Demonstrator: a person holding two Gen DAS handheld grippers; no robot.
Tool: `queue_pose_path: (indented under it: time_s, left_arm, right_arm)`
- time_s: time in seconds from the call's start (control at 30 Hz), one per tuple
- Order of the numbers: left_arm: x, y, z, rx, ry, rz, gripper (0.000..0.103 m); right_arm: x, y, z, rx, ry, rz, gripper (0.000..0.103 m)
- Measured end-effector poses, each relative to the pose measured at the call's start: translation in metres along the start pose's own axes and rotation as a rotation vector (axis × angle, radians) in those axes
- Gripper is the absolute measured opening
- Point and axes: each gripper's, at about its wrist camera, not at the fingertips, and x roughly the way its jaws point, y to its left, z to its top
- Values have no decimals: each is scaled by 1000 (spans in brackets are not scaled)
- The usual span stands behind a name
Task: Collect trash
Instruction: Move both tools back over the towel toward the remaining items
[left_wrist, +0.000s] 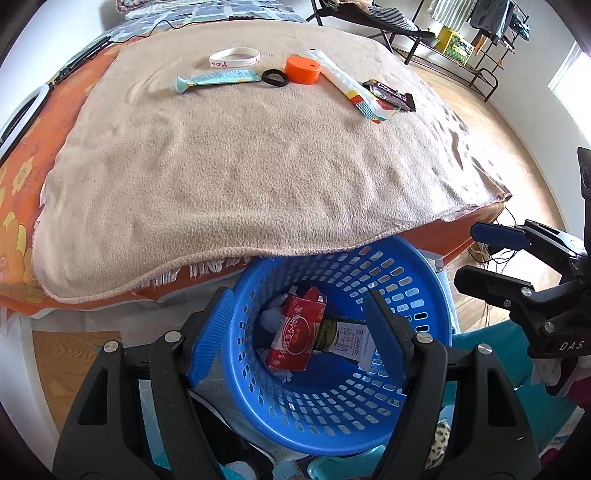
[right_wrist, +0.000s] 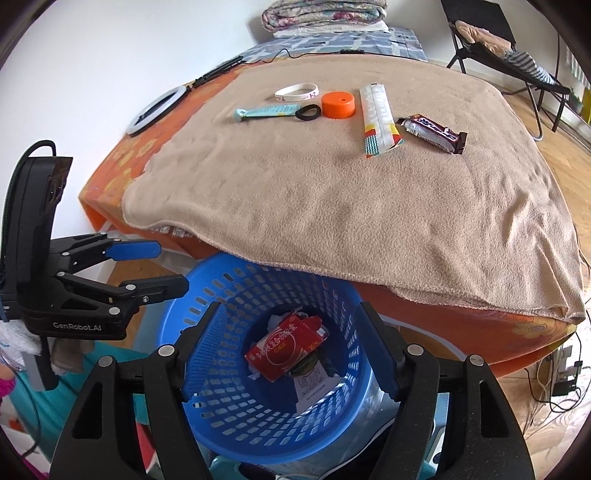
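Observation:
A blue perforated basket (left_wrist: 406, 266) (right_wrist: 207, 295) stands below the bed's front edge. Inside lie a red carton (left_wrist: 295, 336) (right_wrist: 284, 343), a white printed box (left_wrist: 351, 343) (right_wrist: 314, 380) and crumpled white paper. Both grippers hover over the basket, open, with nothing between their fingers: my left gripper (left_wrist: 299, 332) (right_wrist: 170, 266) and my right gripper (right_wrist: 288, 347) (left_wrist: 469, 254). On the beige blanket (left_wrist: 229, 162) (right_wrist: 332, 206) lie a chocolate bar wrapper (left_wrist: 391, 96) (right_wrist: 434, 133), a long white striped packet (left_wrist: 351, 86) (right_wrist: 378, 120), a teal tube (left_wrist: 218, 79) (right_wrist: 266, 110), an orange cap (left_wrist: 302, 69) (right_wrist: 338, 105), a black hair tie (left_wrist: 274, 78) (right_wrist: 308, 112) and a white wristband (left_wrist: 234, 58) (right_wrist: 297, 91).
The bed has an orange flowered sheet (left_wrist: 14, 206) (right_wrist: 110, 170). A ring light (right_wrist: 155, 109) and black cables lie at its far left. A folding chair (right_wrist: 498, 44) and a clothes rack (left_wrist: 480, 33) stand on the wooden floor to the right. Cables and a plug strip (right_wrist: 561, 376) lie beside the bed.

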Motion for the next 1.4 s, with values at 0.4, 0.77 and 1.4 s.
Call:
queue_pose_path:
  time_s: [0.4, 0.77, 1.4]
  left_arm:
    - [-7, -15, 22, 43, -40, -4, 75]
    - [-9, -20, 60, 88, -67, -3, 75]
    - [38, 64, 203, -81, -73, -32, 75]
  right_arm:
    - [-4, -9, 8, 27, -30, -22, 72]
    - [-17, -18, 30, 9, -126, -26, 71]
    - [5, -85, 130, 75, -122, -11, 81]
